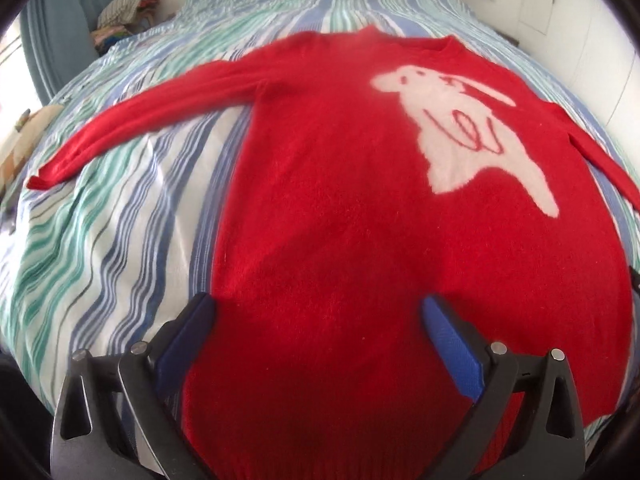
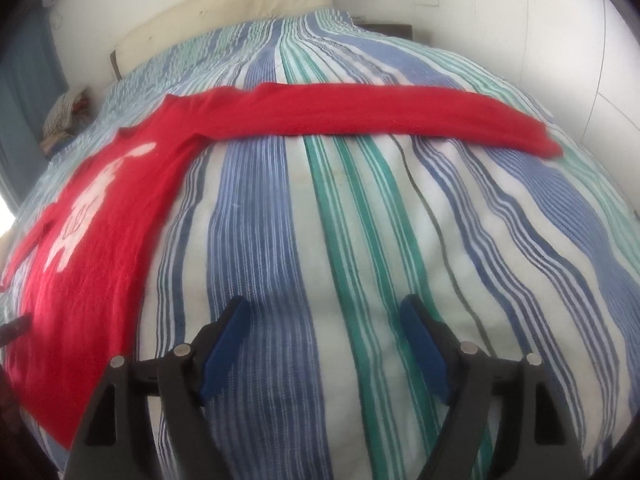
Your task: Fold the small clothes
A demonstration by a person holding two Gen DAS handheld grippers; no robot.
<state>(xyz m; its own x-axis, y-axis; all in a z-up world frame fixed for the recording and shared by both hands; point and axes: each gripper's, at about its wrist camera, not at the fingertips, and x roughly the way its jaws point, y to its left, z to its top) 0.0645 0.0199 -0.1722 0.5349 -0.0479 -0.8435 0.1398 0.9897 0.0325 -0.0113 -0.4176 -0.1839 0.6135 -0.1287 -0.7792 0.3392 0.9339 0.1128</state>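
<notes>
Red fuzzy knit sweater (image 1: 340,200) flat on striped bedspread (image 2: 320,220); left gripper (image 1: 316,304) and right gripper (image 2: 324,308) both released, empty; clothes pile (image 1: 124,8) beyond.

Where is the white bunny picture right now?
The white bunny is on the chest of the red sweater, which lies flat on the striped bedspread. In the left wrist view it sits upper right, just below the collar.

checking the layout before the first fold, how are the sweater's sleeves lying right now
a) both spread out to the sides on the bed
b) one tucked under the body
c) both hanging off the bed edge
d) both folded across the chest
a: the red sweater lies flat on the striped bedcover, one sleeve stretched out to one side and the other sleeve out to the other.
</notes>
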